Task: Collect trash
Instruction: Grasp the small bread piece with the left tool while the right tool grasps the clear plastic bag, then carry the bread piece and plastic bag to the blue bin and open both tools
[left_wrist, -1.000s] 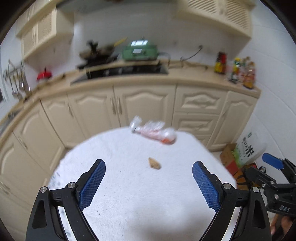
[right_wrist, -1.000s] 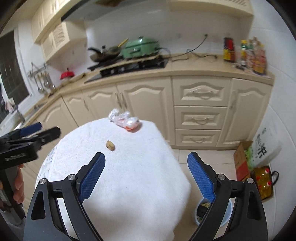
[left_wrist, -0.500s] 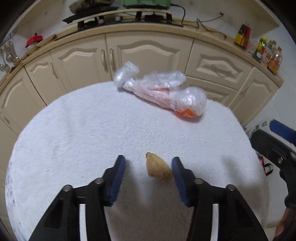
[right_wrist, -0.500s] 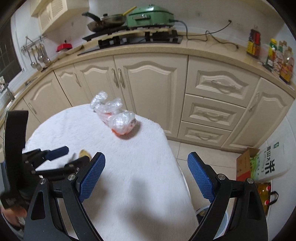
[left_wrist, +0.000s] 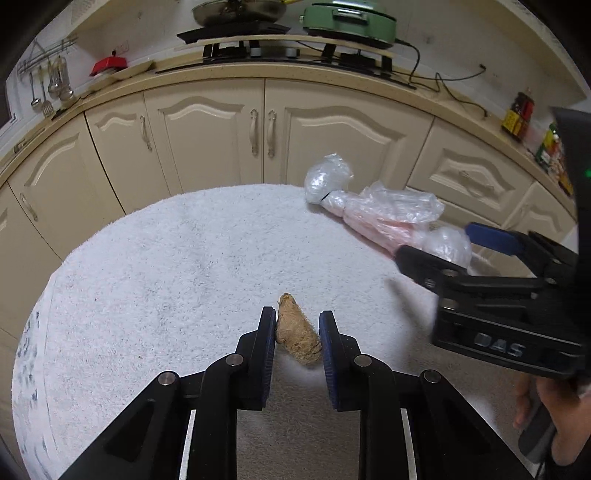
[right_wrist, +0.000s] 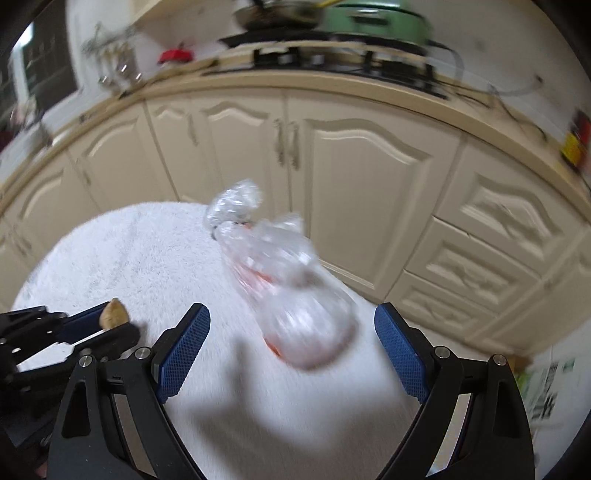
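Note:
A small brown scrap (left_wrist: 297, 334) lies on the white fuzzy round table (left_wrist: 166, 258). My left gripper (left_wrist: 297, 325) is shut on the scrap, its jaws pressed on both sides; it also shows in the right wrist view (right_wrist: 114, 314). A crumpled clear plastic bag with orange inside (left_wrist: 384, 218) lies at the table's far right. My right gripper (right_wrist: 291, 325) is open with its jaws on either side of the bag's near end (right_wrist: 303, 321), and it shows from the side in the left wrist view (left_wrist: 454, 251).
Cream kitchen cabinets (left_wrist: 266, 136) curve behind the table, with a stove, a pan and a green pot (left_wrist: 347, 22) on the counter. Bottles (left_wrist: 521, 110) stand at the counter's right end. The table edge drops off just beyond the bag.
My left gripper has closed on the brown scrap. My right gripper has moved forward to the plastic bag and stays open.

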